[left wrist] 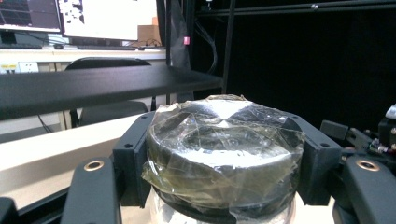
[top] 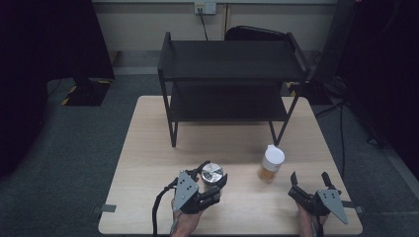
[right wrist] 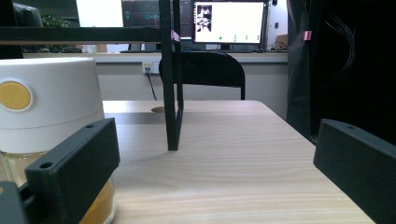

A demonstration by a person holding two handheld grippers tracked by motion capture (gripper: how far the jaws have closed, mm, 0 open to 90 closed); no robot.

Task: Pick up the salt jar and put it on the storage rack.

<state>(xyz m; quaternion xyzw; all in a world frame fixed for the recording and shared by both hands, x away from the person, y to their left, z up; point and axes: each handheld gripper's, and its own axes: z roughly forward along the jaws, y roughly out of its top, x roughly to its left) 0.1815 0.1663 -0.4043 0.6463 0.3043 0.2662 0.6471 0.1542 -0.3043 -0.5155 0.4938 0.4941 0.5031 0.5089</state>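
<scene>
In the high view the left gripper (top: 213, 181) sat at the lower middle of the frame, its jaws clamped on a jar (top: 212, 176) with a shiny, film-wrapped lid, held just above the front part of the table (top: 148, 148). The left gripper view put the jar (left wrist: 223, 154) at the centre and lower part of the frame, its dark lid under crinkled clear film, with a black pad pressed against each side of the lid; the glass body showed below at the bottom edge. The right gripper (top: 311, 180) lay at the lower right of the high view, jaws spread wide with nothing between them, resting low over the table near its front right corner. A bottle (top: 271, 164) with a white cap and amber contents stood upright on the table, up and left of the right gripper and well apart from the jar. In the right gripper view the bottle (right wrist: 46, 121) stood at the left of the frame, partly behind the left-hand jaw, outside the gap. A black two-tier rack (top: 232, 84) stood at the back half of the table, in the upper middle of the high view, both shelves bare.
</scene>
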